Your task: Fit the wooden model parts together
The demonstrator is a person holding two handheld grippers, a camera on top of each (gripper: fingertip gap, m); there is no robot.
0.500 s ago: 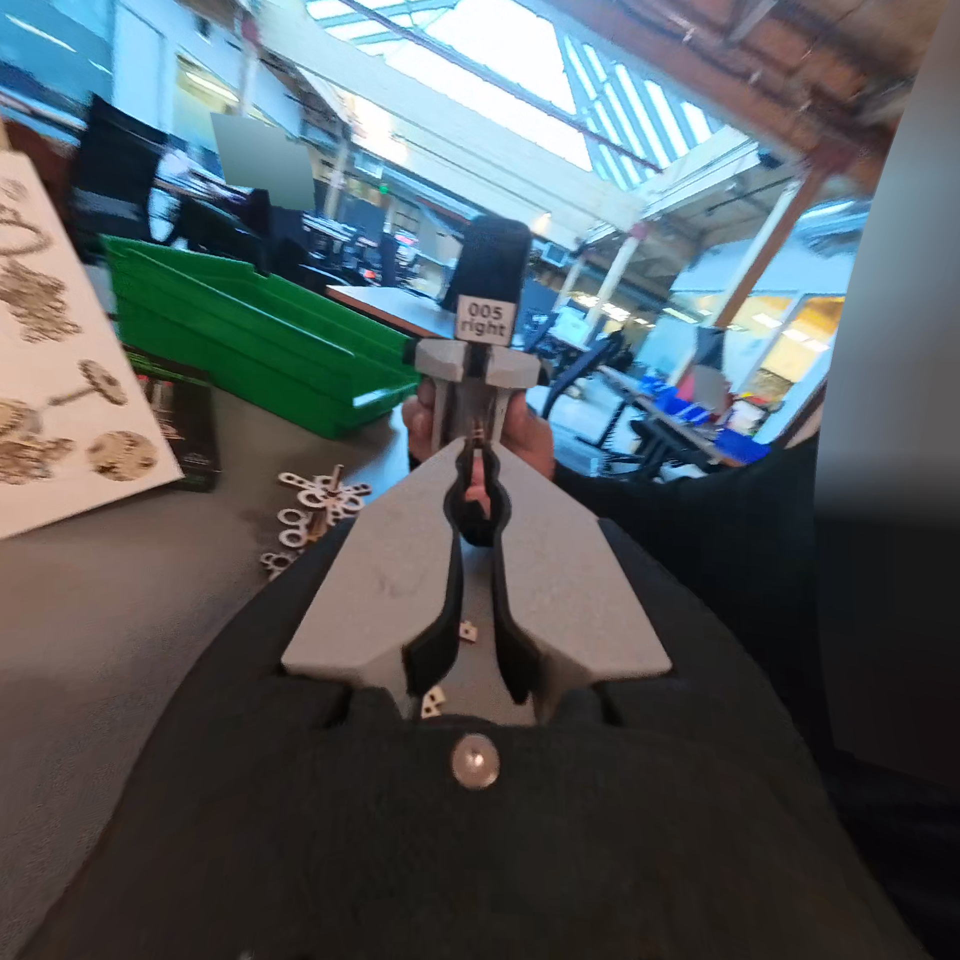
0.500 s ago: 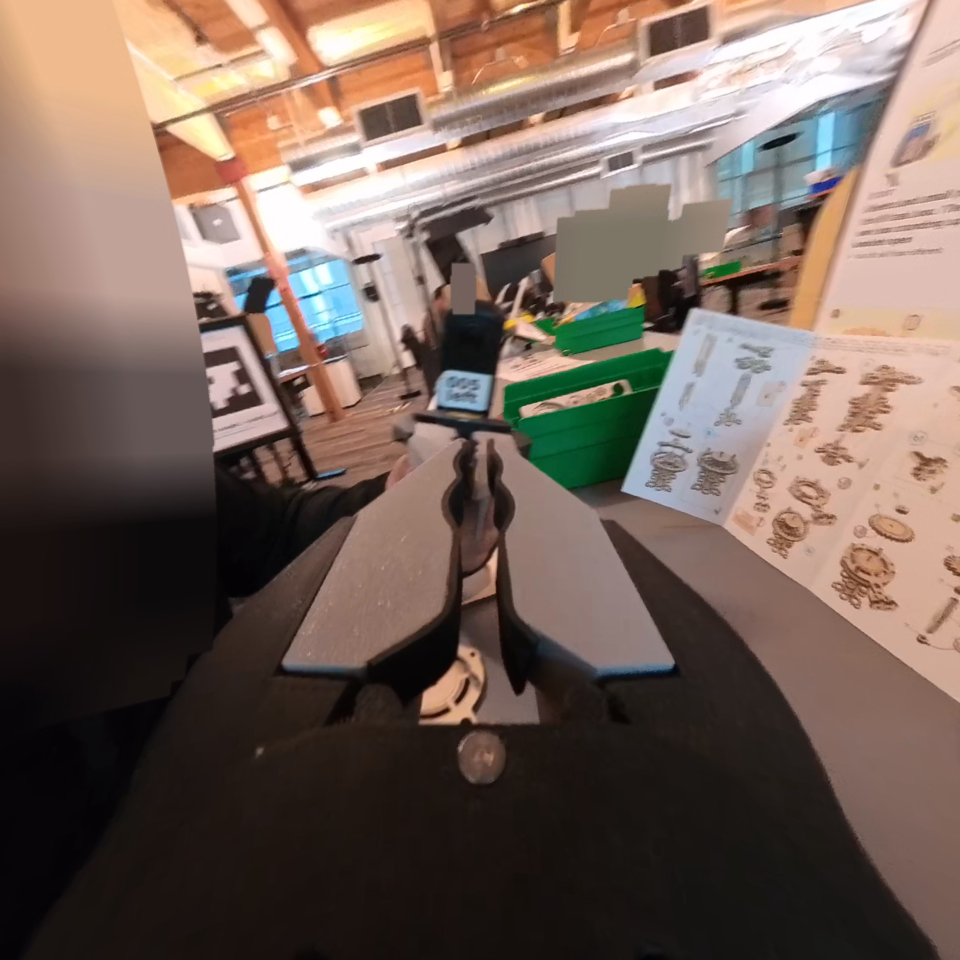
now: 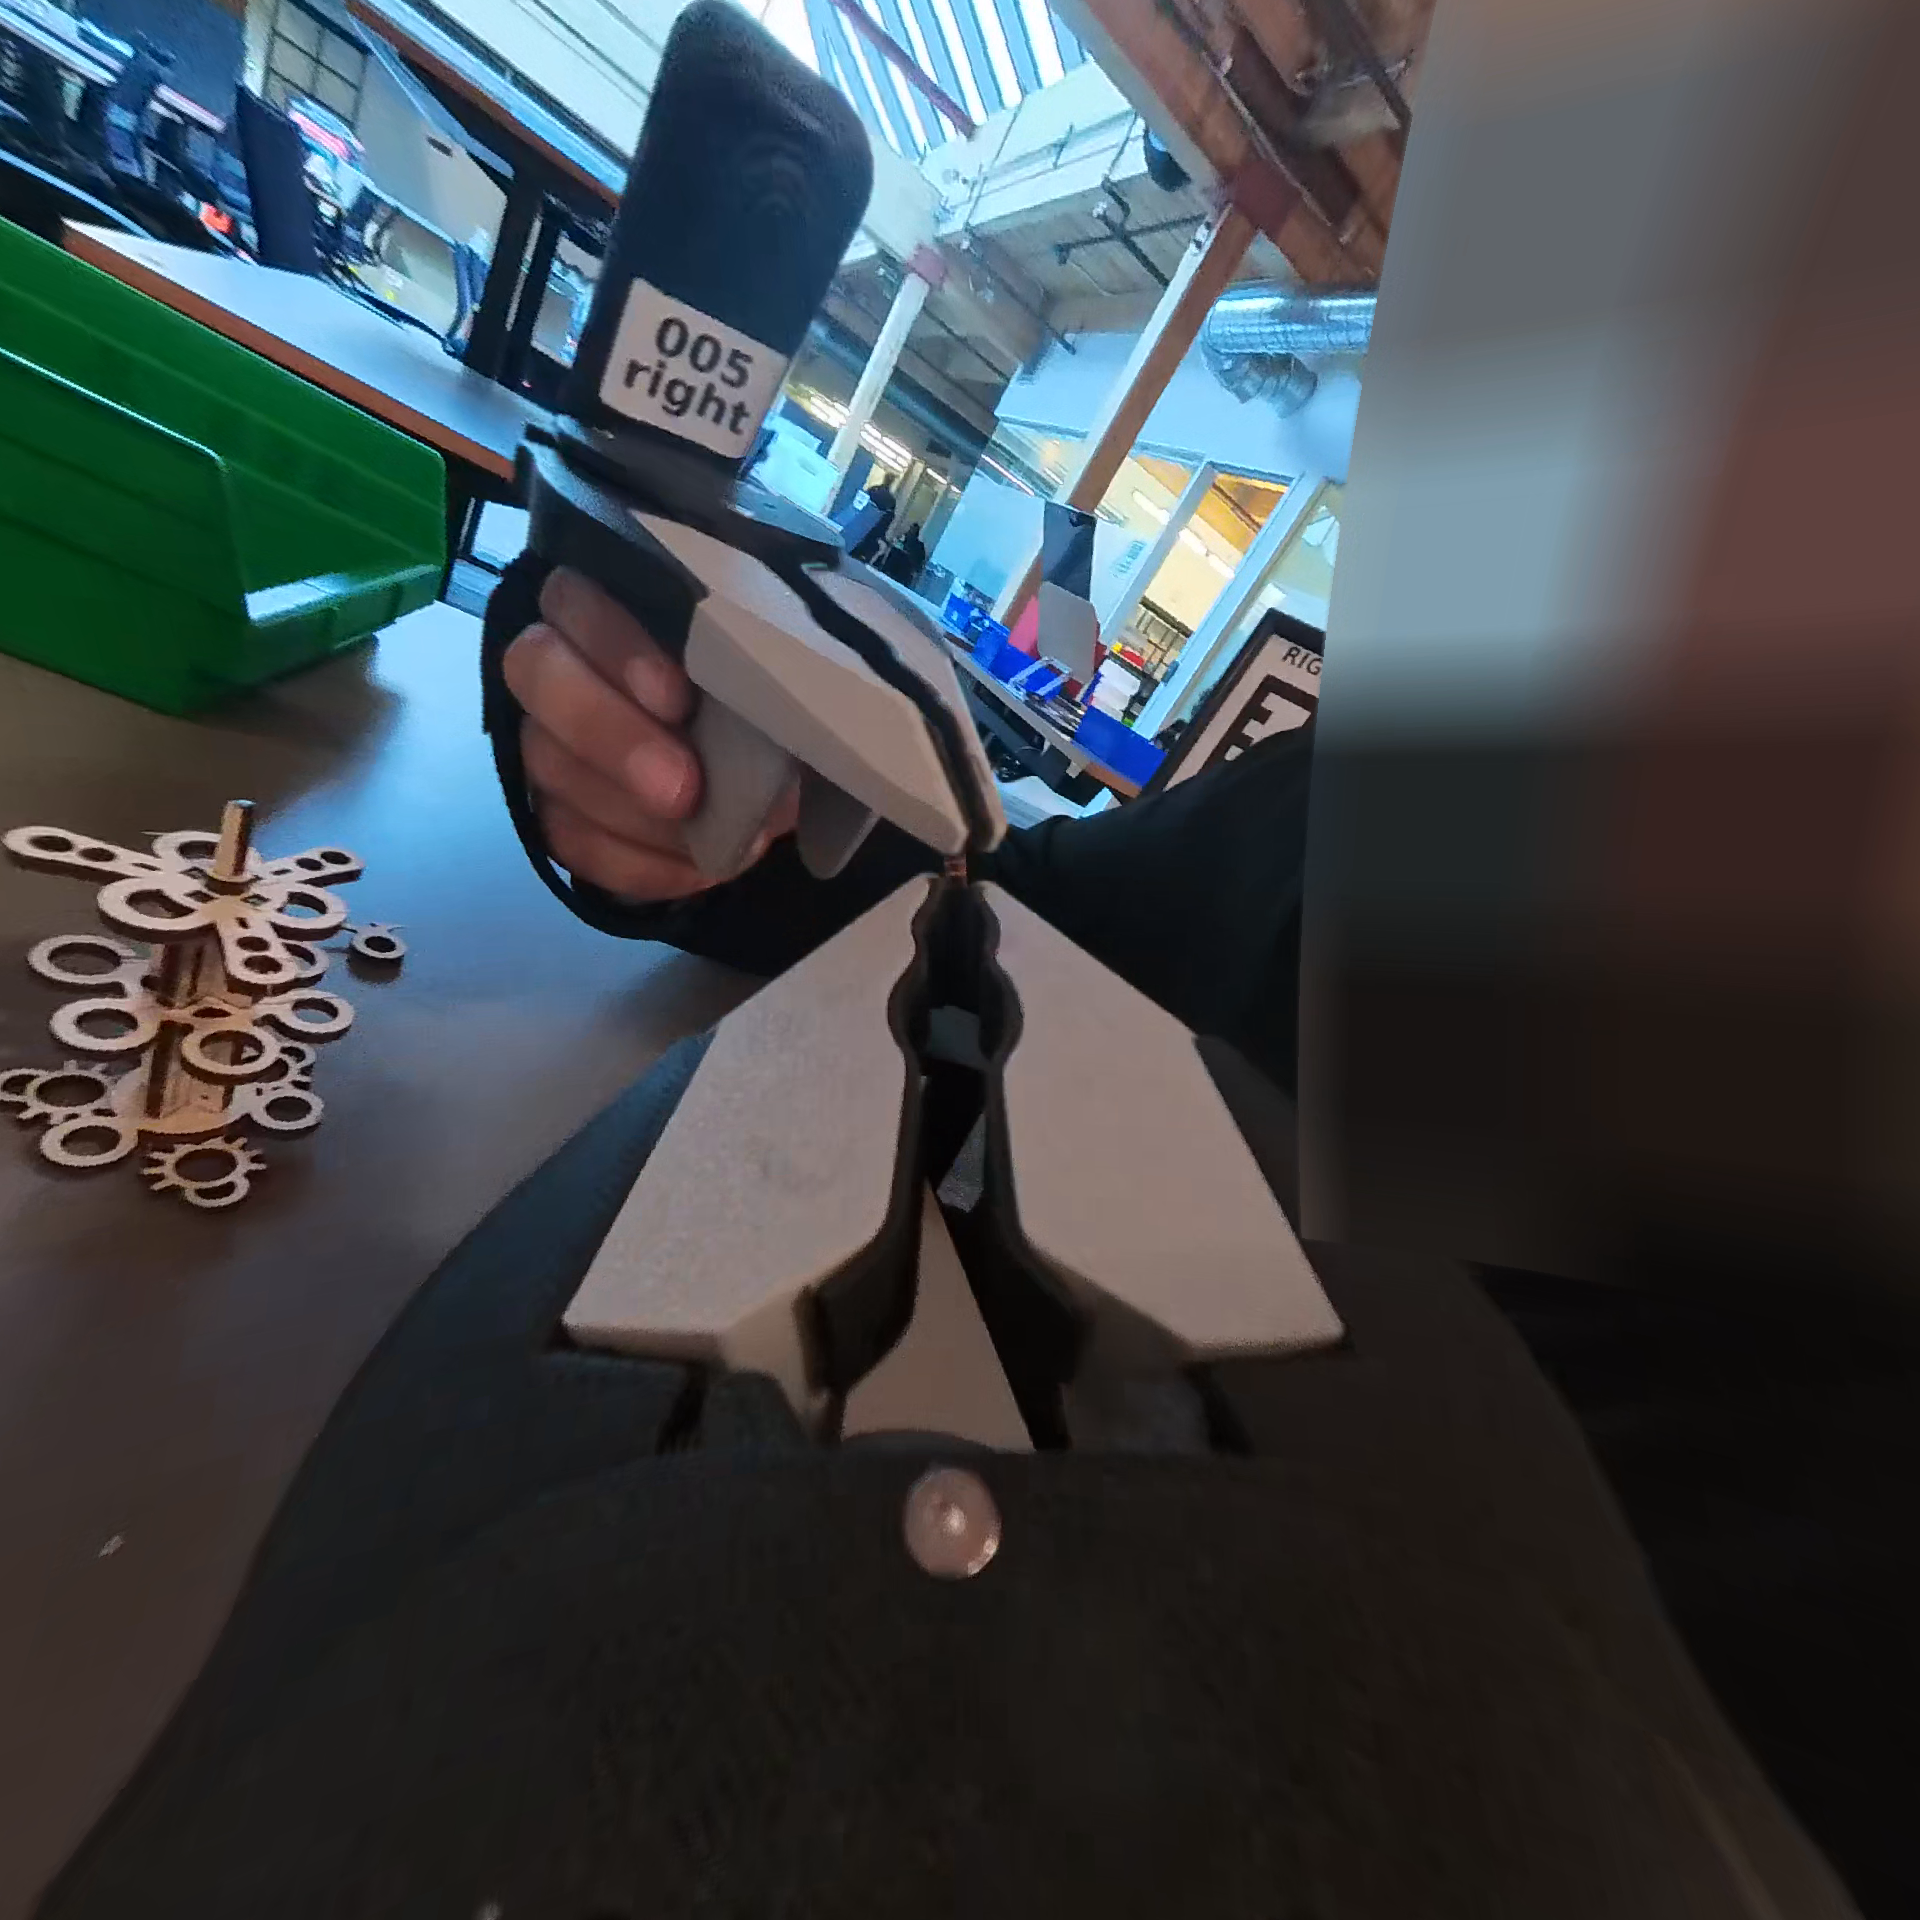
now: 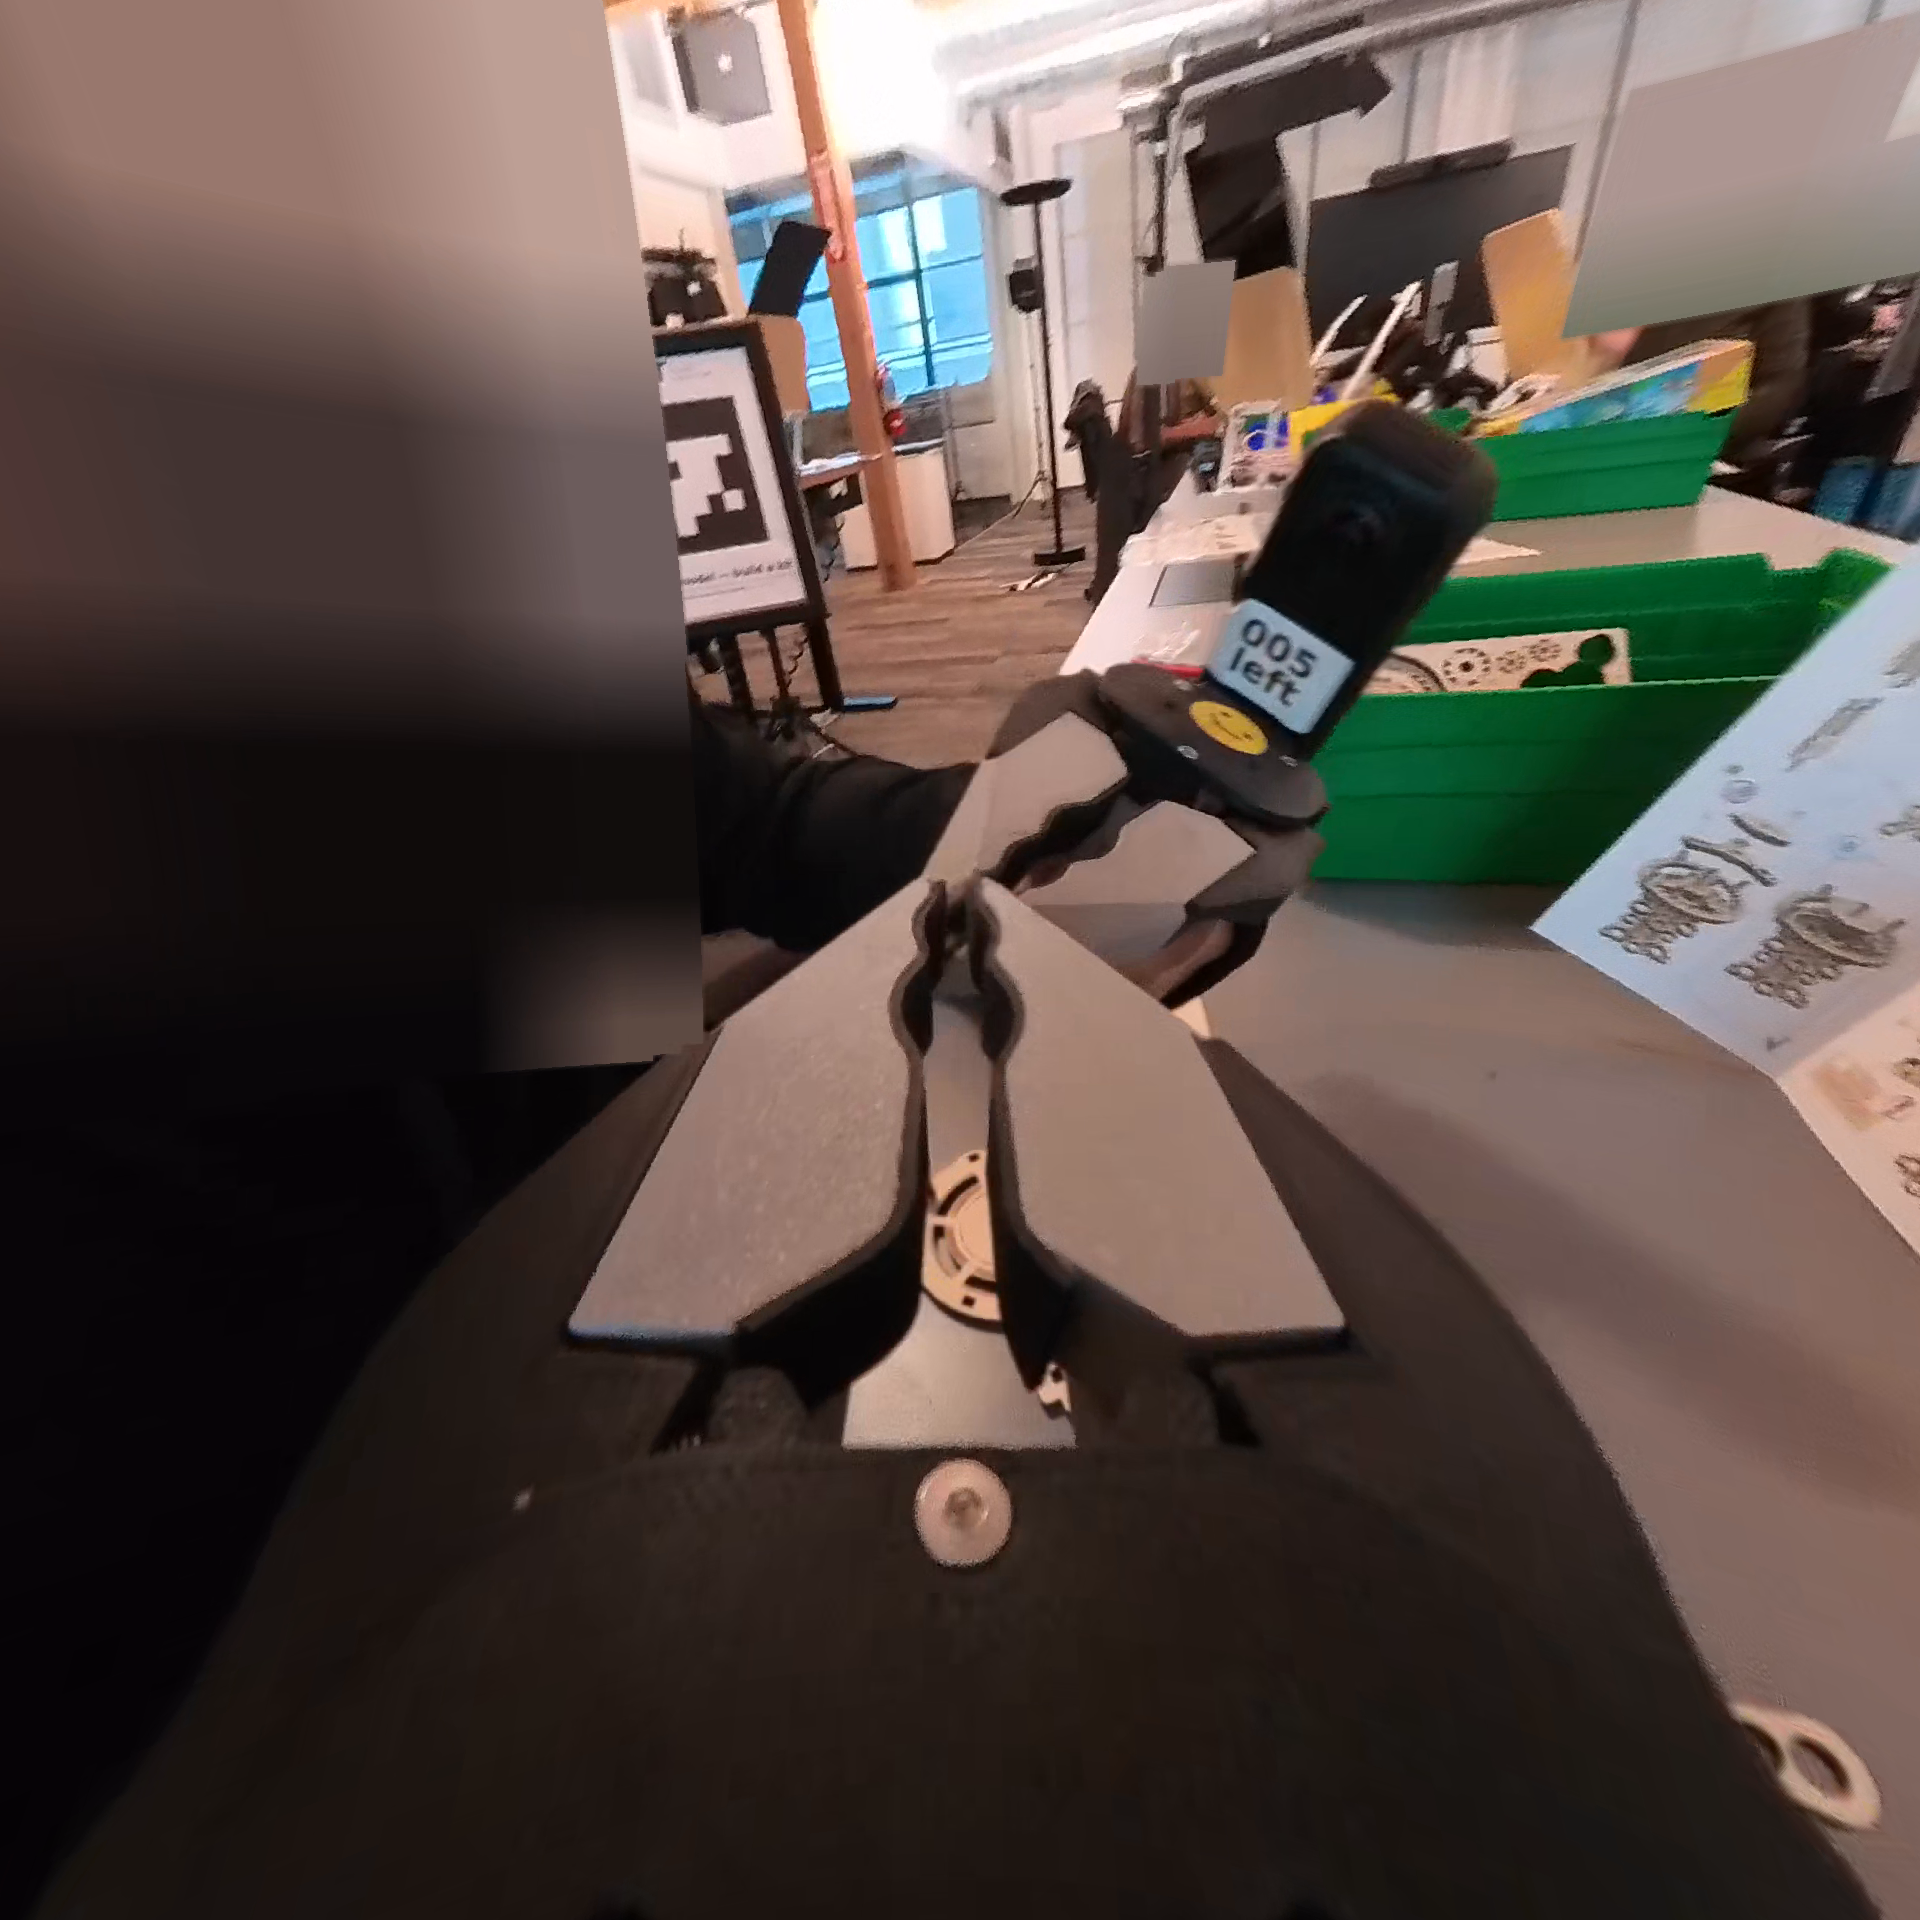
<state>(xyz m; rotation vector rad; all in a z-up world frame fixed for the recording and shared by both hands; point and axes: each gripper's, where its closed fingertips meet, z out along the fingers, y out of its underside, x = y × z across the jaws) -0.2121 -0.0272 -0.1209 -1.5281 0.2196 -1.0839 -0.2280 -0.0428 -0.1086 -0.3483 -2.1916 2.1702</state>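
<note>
My left gripper is shut, its tips held above the dark table. My right gripper, held by a hand, comes down from the upper left, and its shut tips meet the left tips. A tiny brown piece sits where the tips meet; it seems pinched by the right tips. In the right wrist view my right gripper is shut tip to tip with the tilted left gripper. A round wooden disc lies on the table under the right fingers. A wooden model of stacked ring parts on a post stands at the left.
Green bins stand at the back left of the table; more green bins hold wooden sheets. A printed instruction sheet lies at the right. A loose wooden ring part lies near the bottom right. Both grippers' tips are close together, under 4 cm apart. The wooden model is about equally far from each gripper, around 15 cm.
The two grippers have come together, from well apart to tip against tip. The right gripper now looms large and tilted. The left view has dropped and swung right, off the instruction sheet.
</note>
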